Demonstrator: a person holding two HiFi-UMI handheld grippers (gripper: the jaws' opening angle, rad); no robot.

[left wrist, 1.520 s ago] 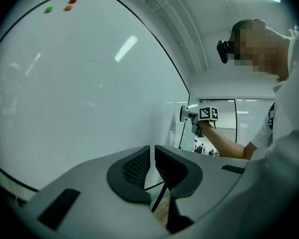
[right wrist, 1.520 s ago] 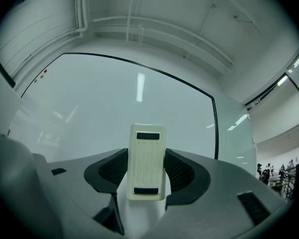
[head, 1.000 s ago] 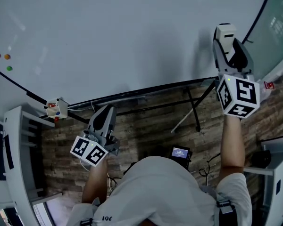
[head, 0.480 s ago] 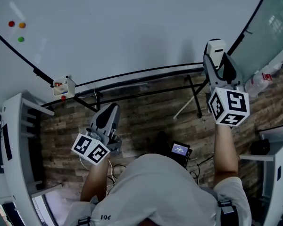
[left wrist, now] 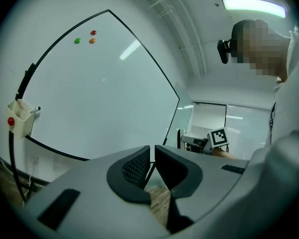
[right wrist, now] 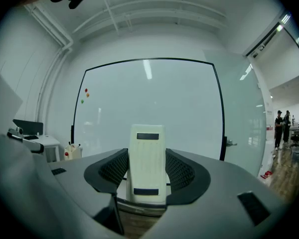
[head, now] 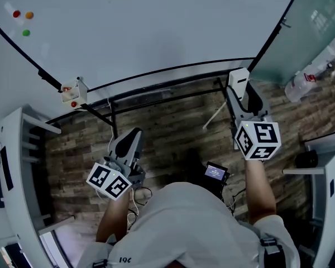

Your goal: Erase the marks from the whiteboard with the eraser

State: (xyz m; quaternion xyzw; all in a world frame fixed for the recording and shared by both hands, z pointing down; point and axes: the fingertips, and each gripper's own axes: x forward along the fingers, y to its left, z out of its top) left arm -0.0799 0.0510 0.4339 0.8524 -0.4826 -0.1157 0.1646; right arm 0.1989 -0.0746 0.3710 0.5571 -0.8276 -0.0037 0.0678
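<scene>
Hanging at the upper left of the frame, three small magnets sat near the black edge of the whiteboard, with a pen cup clipped just below. The left gripper hung low over the wood floor, its jaws almost together on nothing. Wide blank board lay open above. Right of centre, the right gripper clamped the eraser, which had dropped from the board's face to just below its bottom rail.

No legible text, shirt print too small to read
</scene>
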